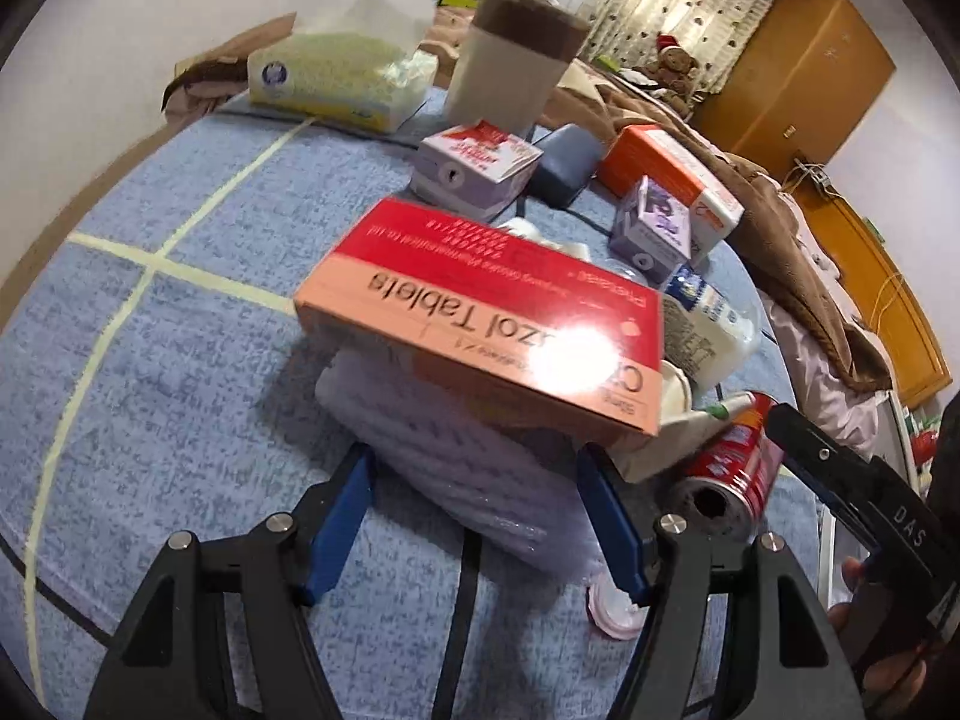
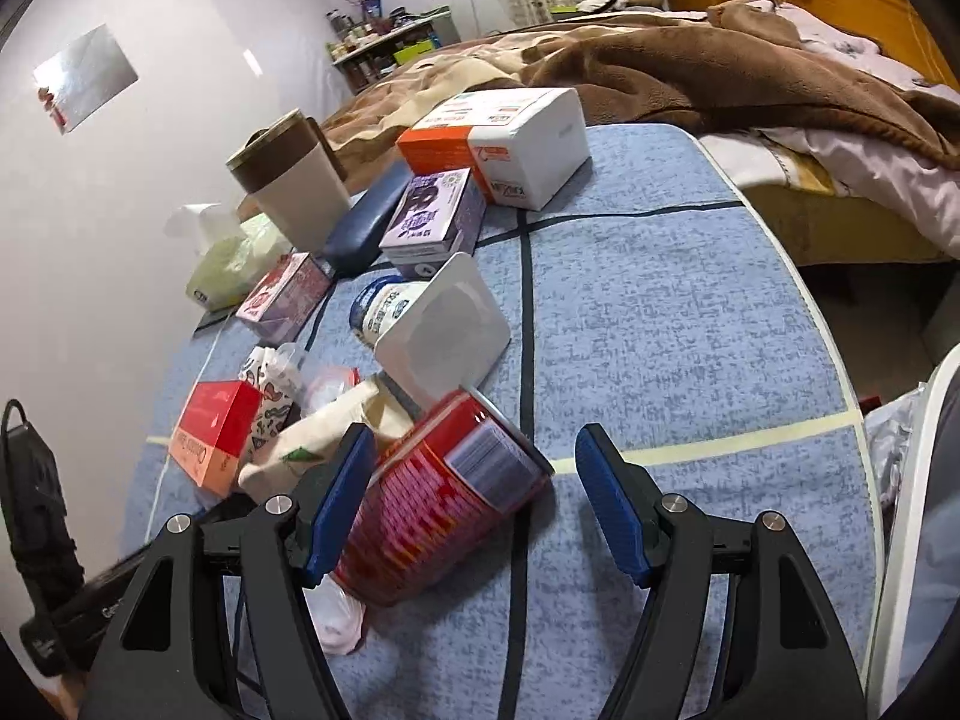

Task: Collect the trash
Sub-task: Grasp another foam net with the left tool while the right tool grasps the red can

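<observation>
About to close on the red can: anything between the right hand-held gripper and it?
Nothing visible. The red can lies on its side between the open right hand-held gripper fingers, against the left finger; the right side is clear.

Each gripper, left gripper (image 1: 480, 516) and right gripper (image 2: 474, 504), has black angular arms, silver round screw heads and blue finger pads (image 2: 339, 504). At four o'clock in the left wrist view, white lettering reads perhaps "DAS".
</observation>
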Action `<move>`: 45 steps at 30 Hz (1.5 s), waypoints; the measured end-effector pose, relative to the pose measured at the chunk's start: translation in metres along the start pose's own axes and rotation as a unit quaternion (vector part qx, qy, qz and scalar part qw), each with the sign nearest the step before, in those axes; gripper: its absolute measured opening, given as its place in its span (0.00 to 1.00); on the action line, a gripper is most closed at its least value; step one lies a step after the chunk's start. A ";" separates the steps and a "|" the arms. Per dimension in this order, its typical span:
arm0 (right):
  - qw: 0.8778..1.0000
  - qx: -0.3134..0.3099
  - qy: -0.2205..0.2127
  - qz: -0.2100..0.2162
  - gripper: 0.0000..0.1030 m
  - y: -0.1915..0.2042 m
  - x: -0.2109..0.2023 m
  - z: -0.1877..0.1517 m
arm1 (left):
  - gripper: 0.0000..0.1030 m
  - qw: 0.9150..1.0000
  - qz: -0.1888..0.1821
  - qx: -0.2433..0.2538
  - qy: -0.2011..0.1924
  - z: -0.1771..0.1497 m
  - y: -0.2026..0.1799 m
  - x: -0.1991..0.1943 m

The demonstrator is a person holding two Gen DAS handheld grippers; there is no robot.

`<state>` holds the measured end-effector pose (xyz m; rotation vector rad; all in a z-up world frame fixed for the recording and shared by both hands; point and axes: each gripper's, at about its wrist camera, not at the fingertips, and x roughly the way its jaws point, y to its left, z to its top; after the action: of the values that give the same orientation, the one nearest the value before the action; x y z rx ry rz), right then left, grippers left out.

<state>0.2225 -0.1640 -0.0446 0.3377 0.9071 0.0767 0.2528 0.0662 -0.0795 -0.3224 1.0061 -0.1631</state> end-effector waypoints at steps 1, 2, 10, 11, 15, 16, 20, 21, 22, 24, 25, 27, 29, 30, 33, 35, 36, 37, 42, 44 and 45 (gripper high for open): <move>1.000 -0.003 0.005 -0.004 0.69 0.001 0.002 0.000 | 0.69 1.000 0.006 0.009 0.000 0.000 -0.002 0.000; 1.000 -0.004 0.008 -0.004 0.69 0.002 0.004 0.000 | 0.69 1.000 0.014 0.018 0.001 0.000 -0.004 0.001; 0.999 -0.039 0.030 -0.014 0.69 0.012 0.010 -0.004 | 0.71 0.992 0.074 0.105 0.003 -0.004 -0.018 0.002; 0.998 -0.045 0.033 -0.021 0.69 0.013 0.009 -0.005 | 0.71 0.991 0.075 0.107 0.006 -0.004 -0.016 0.000; 0.997 -0.061 0.047 -0.025 0.69 0.013 0.003 -0.009 | 0.71 0.990 0.080 0.115 0.015 -0.007 -0.008 -0.007; 0.996 -0.067 0.050 -0.026 0.69 0.013 0.002 -0.010 | 0.71 0.990 0.079 0.118 0.018 -0.008 -0.006 -0.009; 0.991 -0.111 0.042 -0.058 0.69 0.016 -0.009 -0.015 | 0.71 0.986 0.094 0.136 0.026 -0.009 -0.002 -0.018; 0.990 -0.117 0.043 -0.060 0.69 0.017 -0.011 -0.016 | 0.71 0.985 0.101 0.138 0.025 -0.009 0.000 -0.019; 0.990 -0.119 0.044 -0.056 0.69 0.016 -0.011 -0.015 | 0.71 0.986 0.098 0.129 0.026 -0.008 0.002 -0.019; 0.991 -0.111 0.054 -0.047 0.69 0.015 -0.010 -0.018 | 0.71 0.992 0.082 0.090 0.031 -0.004 0.009 -0.017; 0.991 -0.110 0.055 -0.046 0.69 0.015 -0.011 -0.021 | 0.71 0.993 0.083 0.078 0.028 -0.004 0.011 -0.016; 0.991 -0.109 0.059 -0.049 0.69 0.014 -0.012 -0.026 | 0.71 0.993 0.095 0.065 0.016 -0.004 0.012 -0.013; 0.991 -0.109 0.053 -0.054 0.69 0.011 -0.015 -0.030 | 0.71 0.994 0.100 0.052 0.016 -0.002 0.013 -0.005; 0.991 -0.109 0.051 -0.056 0.69 0.009 -0.015 -0.031 | 0.71 0.993 0.105 0.045 0.013 -0.002 0.014 -0.005; 0.991 -0.111 0.047 -0.062 0.69 0.004 -0.017 -0.033 | 0.71 0.992 0.120 0.043 0.006 -0.001 0.014 -0.005; 0.990 -0.115 0.043 -0.063 0.69 0.002 -0.018 -0.035 | 0.67 0.992 0.119 0.049 0.005 -0.004 0.017 -0.006; 0.991 -0.117 0.038 -0.059 0.69 0.000 -0.018 -0.035 | 0.63 0.991 0.121 0.054 0.004 -0.006 0.018 -0.008; 0.991 -0.117 0.037 -0.055 0.69 0.000 -0.018 -0.035 | 0.61 0.991 0.119 0.057 0.005 -0.008 0.020 -0.010; 0.991 -0.127 0.028 -0.044 0.69 0.000 -0.015 -0.036 | 0.46 0.992 0.115 0.053 0.007 -0.007 0.031 -0.017; 0.989 -0.138 0.028 -0.049 0.69 0.002 -0.013 -0.037 | 0.46 0.991 0.125 0.055 0.003 -0.006 0.031 -0.016; 0.989 -0.139 0.029 -0.050 0.69 0.002 -0.012 -0.038 | 0.47 0.990 0.131 0.052 0.001 -0.005 0.032 -0.015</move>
<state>0.1856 -0.1551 -0.0559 0.0306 0.9556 0.1200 0.2401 0.0996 -0.0811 -0.0920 1.0289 0.0222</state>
